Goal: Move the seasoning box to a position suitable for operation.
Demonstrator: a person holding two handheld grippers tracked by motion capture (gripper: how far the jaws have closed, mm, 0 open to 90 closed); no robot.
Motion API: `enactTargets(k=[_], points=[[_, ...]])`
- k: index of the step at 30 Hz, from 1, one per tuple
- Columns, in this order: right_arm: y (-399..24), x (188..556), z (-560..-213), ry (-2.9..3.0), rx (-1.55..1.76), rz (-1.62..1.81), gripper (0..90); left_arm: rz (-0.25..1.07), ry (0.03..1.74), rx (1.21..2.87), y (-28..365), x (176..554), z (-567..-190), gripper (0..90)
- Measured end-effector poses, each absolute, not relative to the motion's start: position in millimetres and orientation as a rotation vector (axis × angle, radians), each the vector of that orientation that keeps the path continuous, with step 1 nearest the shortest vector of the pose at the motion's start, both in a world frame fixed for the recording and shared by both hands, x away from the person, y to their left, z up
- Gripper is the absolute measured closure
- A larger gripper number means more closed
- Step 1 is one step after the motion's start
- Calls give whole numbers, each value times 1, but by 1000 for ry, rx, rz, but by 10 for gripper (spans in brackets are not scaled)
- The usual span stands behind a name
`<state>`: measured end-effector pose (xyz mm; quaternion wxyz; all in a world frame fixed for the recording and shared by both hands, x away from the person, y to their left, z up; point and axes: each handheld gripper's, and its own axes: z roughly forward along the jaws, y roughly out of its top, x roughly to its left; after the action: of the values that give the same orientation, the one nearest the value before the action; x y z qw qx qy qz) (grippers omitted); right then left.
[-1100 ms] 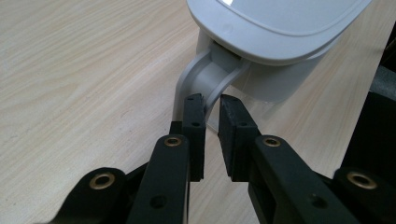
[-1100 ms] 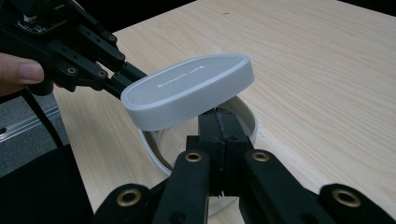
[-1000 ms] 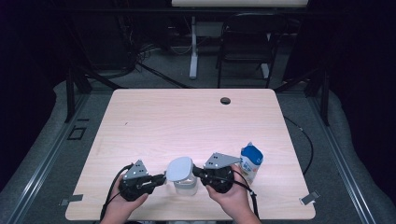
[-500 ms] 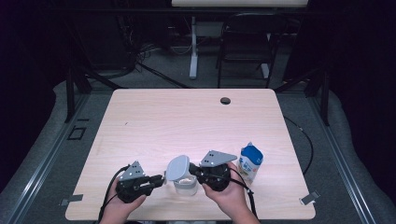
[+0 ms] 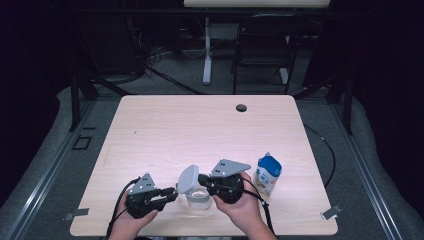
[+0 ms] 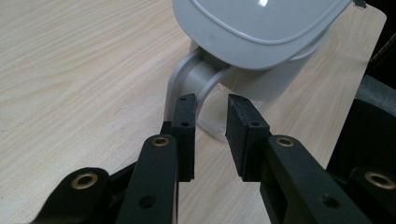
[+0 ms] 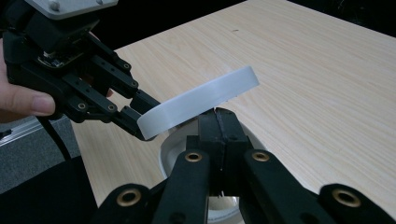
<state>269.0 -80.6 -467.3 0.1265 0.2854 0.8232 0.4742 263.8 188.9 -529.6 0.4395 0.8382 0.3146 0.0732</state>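
The room is dark all around, and in the middle is my pale wooden surface [image 5: 200, 135] with a small black hole [image 5: 241, 107] near its far edge. Behind it I can see a chair and some cables on the floor.

Both of my hands come in from the near edge and sit close together. My left hand points its gripper toward the right, low over the wood. My right hand points its gripper toward the left.

The left gripper [image 6: 210, 121] has just been opening its jaws. They stand apart now, and the grey handle [image 6: 196, 77] of the clear cup [image 5: 198, 199] is just in front of them — the pads do not press on it.

The right gripper [image 7: 218, 122] has its jaws squeezed tight together on the edge of the white lid [image 7: 198, 102]. The lid is tilted, with one side lifted up over the cup's open top.

The cup stands near the front edge, between my two grippers. A blue and white milk carton [image 5: 268, 173] stands upright just beside my right hand.
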Motion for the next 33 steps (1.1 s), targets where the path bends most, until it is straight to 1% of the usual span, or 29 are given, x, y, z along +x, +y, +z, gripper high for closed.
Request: enactTargets(k=[13, 33], points=[[-63, 270, -460, 2402, 779, 1396, 900, 183, 776, 2083, 189, 263, -529, 731], [-49, 272, -462, 2397, 767, 1428, 898, 179, 781, 2076, 190, 262, -529, 730]])
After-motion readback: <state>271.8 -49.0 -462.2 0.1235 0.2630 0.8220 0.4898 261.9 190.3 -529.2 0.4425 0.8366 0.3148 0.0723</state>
